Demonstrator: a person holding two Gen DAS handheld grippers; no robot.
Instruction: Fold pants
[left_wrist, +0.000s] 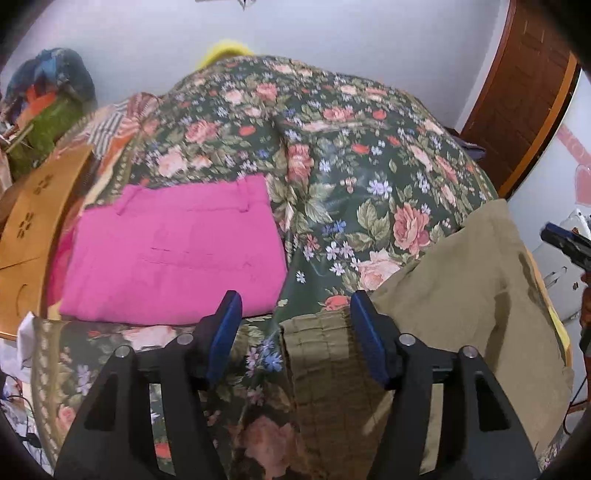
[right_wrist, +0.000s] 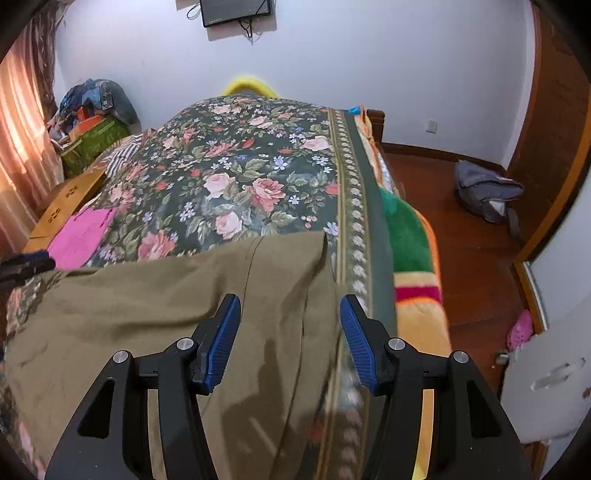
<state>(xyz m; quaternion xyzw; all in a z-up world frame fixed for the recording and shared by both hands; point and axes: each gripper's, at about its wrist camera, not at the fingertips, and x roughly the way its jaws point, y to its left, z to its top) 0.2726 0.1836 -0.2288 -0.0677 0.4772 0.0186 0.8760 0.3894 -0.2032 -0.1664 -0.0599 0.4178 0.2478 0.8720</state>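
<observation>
Olive-green pants (right_wrist: 147, 314) lie spread across the near end of the bed, their gathered waistband (left_wrist: 325, 365) toward the left. My left gripper (left_wrist: 295, 332) hovers open over that waistband, and its blue pads (left_wrist: 225, 332) do not press the cloth. Open as well, my right gripper (right_wrist: 288, 339) hangs above the right end of the olive pants near the bed's edge, with cloth below the gap but not pinched. A folded pink pair of pants (left_wrist: 173, 251) rests on the bed's left side. Each gripper shows at the rim of the other's view, the right gripper (left_wrist: 565, 243) and the left gripper (right_wrist: 26, 264).
A dark floral bedspread (right_wrist: 240, 177) covers the bed. A tan cardboard box (left_wrist: 33, 236) sits beside the pink pants. A heap of clothes (right_wrist: 96, 107) stands in the far left corner. A green, yellow and red blanket (right_wrist: 410, 258) hangs off the bed's right side above a wooden floor with a grey bag (right_wrist: 484, 192).
</observation>
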